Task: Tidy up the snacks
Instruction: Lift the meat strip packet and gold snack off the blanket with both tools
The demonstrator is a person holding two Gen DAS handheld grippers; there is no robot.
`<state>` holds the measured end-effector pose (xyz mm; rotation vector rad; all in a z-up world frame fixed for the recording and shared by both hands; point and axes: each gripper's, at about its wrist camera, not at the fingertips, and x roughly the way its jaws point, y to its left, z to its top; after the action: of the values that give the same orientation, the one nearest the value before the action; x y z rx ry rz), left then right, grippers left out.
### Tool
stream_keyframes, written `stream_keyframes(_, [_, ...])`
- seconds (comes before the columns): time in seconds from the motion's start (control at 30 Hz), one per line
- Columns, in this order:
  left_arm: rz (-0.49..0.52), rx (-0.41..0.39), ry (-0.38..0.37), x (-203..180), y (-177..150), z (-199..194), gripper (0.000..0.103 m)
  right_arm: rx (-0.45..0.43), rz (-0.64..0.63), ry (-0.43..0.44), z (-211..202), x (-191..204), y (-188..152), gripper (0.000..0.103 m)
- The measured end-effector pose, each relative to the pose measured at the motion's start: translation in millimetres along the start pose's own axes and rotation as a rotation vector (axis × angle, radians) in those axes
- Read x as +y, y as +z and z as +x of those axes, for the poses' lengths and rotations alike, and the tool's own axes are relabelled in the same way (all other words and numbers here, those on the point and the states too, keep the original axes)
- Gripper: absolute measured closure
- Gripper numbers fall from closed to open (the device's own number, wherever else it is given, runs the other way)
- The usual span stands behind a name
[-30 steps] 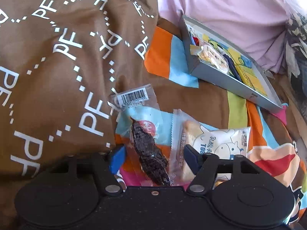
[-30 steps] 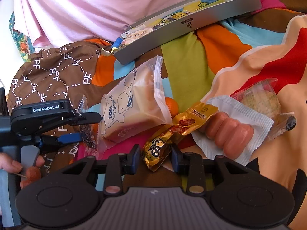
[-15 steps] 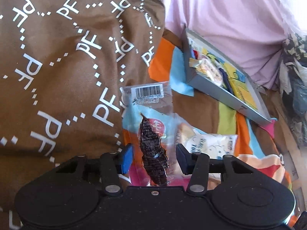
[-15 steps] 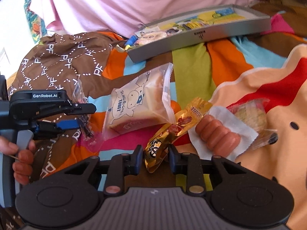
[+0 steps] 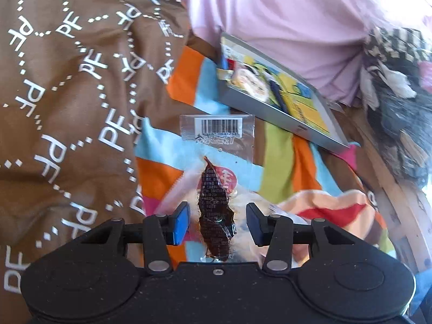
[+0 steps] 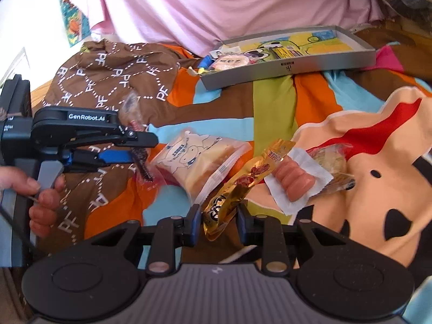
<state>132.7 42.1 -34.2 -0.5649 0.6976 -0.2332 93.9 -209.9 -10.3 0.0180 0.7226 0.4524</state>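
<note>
A clear packet with a dark dried snack [image 5: 216, 205] stands between the blue pads of my left gripper [image 5: 217, 224], which is shut on it, with its barcode end pointing away. From the right wrist the same packet [image 6: 141, 164] hangs from the left gripper [image 6: 143, 149] just above the blanket. My right gripper [image 6: 218, 224] is shut on the near end of a gold snack packet [image 6: 243, 183]. The packet's far end lies between a toast packet [image 6: 194, 159] and a wrapped sausage [image 6: 294, 181]. A grey tray [image 6: 297, 64] holding a few snacks lies further back.
A cookie in clear wrap [image 6: 332, 162] lies right of the sausage. A brown patterned cloth [image 5: 67, 108] bulges at the left, and pink fabric [image 6: 216, 5] rises behind the tray [image 5: 270, 108]. A person's hand [image 6: 40, 197] grips the left tool's handle. Everything rests on a colourful blanket.
Both pairs of fingers have narrowed onto their packets. The left gripper has risen with the dark packet, away from the toast packet. The right wrist view has lifted and drawn back slightly.
</note>
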Motion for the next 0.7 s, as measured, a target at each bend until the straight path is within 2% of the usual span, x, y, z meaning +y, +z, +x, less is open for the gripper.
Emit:
stream_keyframes(0.2, [0.003, 0.049, -0.041, -12, -14, -3, 0.056, 0.066, -0.078, -0.046, -6, 6, 6, 0.072])
stream_keyframes(0.37, [0.0, 0.068, -0.054, -13, -18, -1, 0.056, 0.136, -0.186, -0.097, 13, 16, 15, 0.072])
stream_keyframes(0.5, [-0.004, 0.064, -0.051, -10, -16, 2, 0.056, 0.127, -0.225, -0.103, 29, 23, 18, 0.071])
stream_keyframes(0.6, [-0.003, 0.059, -0.051, -7, -15, 4, 0.056, 0.114, -0.221, -0.12, 38, 23, 18, 0.07])
stream_keyframes(0.7, [0.002, 0.059, -0.049, -6, -15, 5, 0.056, 0.114, -0.155, -0.112, 44, 16, 17, 0.069])
